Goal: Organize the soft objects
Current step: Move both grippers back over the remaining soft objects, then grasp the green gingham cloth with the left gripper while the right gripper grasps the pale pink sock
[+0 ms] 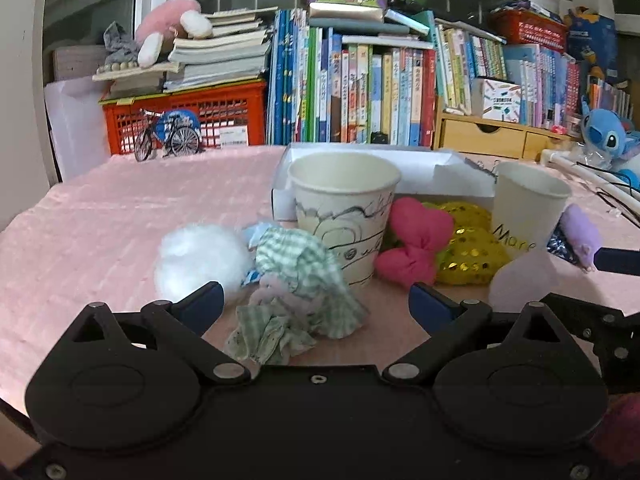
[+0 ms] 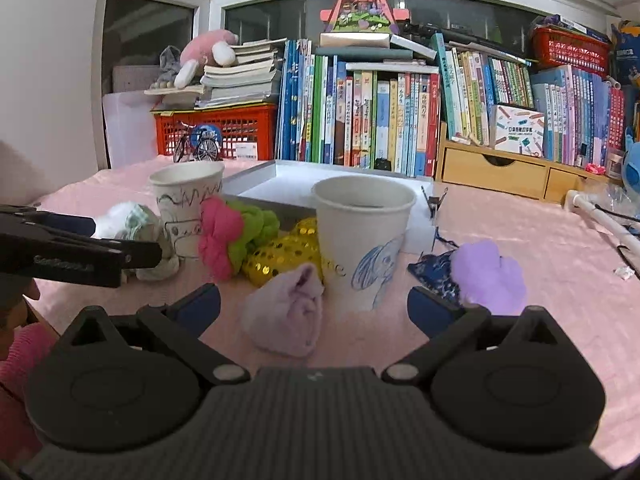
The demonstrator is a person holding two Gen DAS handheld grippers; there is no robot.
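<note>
Two handheld tools hover low over a bench (image 1: pixel 100 216) covered in pink quilted cloth, both released with their blue-tipped jaws spread wide and holding nothing.

The left tool (image 1: pixel 316 304) faces a crumpled green checked cloth (image 1: pixel 304 276) lying between its jaws. Touching the cloth's left side is a white fluffy pompom (image 1: pixel 200 258). Just behind the cloth stands a paper cup with black doodles (image 1: pixel 344 212). To the right of that cup lie a pink bow (image 1: pixel 416 240) and a yellow sequined piece (image 1: pixel 468 248), the two touching.

The right tool (image 2: pixel 314 304) faces a pale lilac folded cloth (image 2: pixel 288 312) on the bench between its jaws, resting against the base of a paper cup with a blue drawing (image 2: pixel 362 236). To the right of this cup sit a purple plush piece (image 2: pixel 488 276) and a dark blue patterned fabric (image 2: pixel 434 274), which seem to touch, though the edge is hard to make out.

Behind both cups lies a shallow white box (image 2: pixel 288 188). A row of books (image 2: pixel 380 120) and a red crate (image 2: pixel 240 128) line the back.
</note>
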